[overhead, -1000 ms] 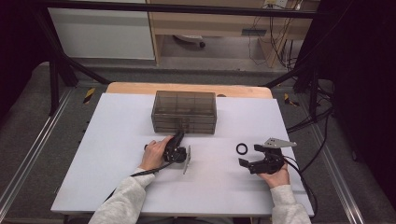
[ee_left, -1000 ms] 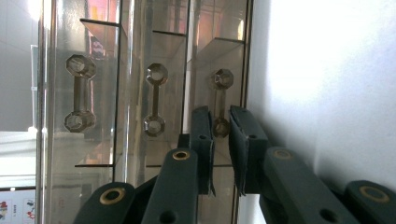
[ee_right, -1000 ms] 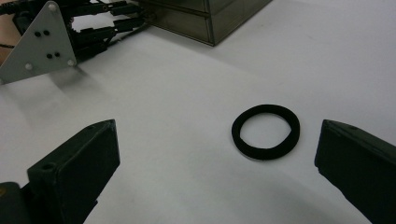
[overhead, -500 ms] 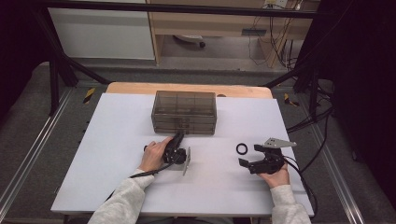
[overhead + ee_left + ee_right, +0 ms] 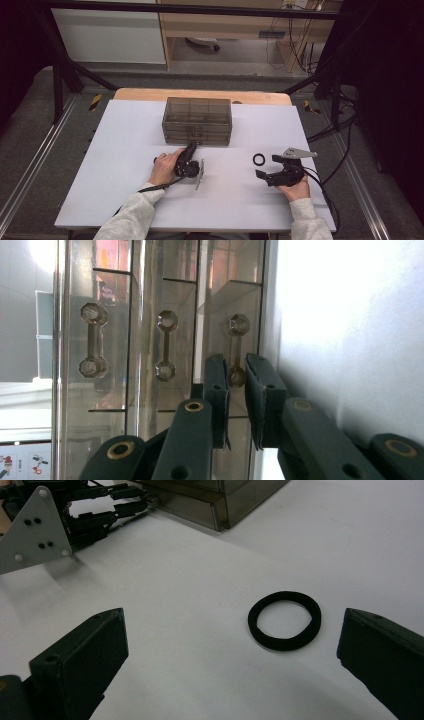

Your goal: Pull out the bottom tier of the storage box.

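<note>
Jaws first: seen from the high view, the left gripper (image 5: 190, 150) points toward twelve o'clock with its tips at the front face of the smoky drawer cabinet (image 5: 197, 121), while the right gripper (image 5: 266, 166) stands wide apart with nothing in it, aimed toward ten o'clock at one black ring (image 5: 259, 159) lying flat on the white table (image 5: 125, 150) just beyond its tips. One cabinet, one ring and two grippers make up the count, and the right hand (image 5: 295, 189) is clearly the nearer one to the ring, with the left hand (image 5: 165, 167) well apart from it at about nine o'clock. Moving to the left gripper view, the camera is rolled on its side; three drawer handles show on the cabinet front, and the left gripper's (image 5: 237, 385) jaws are drawn close together around the nearest drawer handle (image 5: 236, 350), whose long axis runs twelve to six in this view, so I judge it clamped for a pull. Going on to the right gripper view, the right gripper's (image 5: 232, 635) jaws stand far apart at roughly eight and four o'clock, and the ring (image 5: 284, 620) lies between them, a little toward the four o'clock jaw, touching neither.
</note>
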The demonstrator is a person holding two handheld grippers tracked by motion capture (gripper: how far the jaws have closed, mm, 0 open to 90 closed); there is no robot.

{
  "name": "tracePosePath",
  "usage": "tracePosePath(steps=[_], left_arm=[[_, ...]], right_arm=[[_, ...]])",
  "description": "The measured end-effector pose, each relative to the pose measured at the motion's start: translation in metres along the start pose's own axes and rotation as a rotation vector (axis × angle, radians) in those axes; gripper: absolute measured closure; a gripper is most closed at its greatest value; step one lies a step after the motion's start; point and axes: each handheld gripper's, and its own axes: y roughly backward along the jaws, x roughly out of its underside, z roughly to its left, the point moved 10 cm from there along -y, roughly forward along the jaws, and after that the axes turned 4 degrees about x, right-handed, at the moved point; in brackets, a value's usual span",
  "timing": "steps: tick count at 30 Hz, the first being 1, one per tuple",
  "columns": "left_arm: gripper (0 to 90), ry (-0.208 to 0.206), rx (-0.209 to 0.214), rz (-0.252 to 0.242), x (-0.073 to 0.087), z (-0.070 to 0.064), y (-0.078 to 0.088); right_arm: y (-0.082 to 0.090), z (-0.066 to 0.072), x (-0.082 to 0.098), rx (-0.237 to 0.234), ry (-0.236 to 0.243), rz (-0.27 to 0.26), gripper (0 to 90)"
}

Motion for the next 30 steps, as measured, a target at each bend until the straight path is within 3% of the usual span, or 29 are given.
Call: tracePosePath(steps=[11,13,14,23,30], left_arm=[[78.0,0.002,0.027,-0.010,-0.001,0.000,0.002],[72.8,0.009,0.024,-0.020,-0.001,0.003,0.004],[65.6,0.019,0.029,-0.023,-0.001,0.004,0.005],[52.1,0.044,0.086,-0.039,-0.001,0.011,0.001],[56.2,0.063,0.136,-0.025,0.001,0.008,-0.004]], right_arm=[[0.000,0.000,0.000,0.001,0.001,0.000,0.4],[0.000,0.000,0.000,0.001,0.000,0.000,0.4],[0.000,0.000,0.000,0.002,0.001,-0.001,0.4],[0.000,0.000,0.000,0.001,0.000,0.001,0.4],[0.000,0.000,0.000,0.001,0.000,-0.001,0.4]])
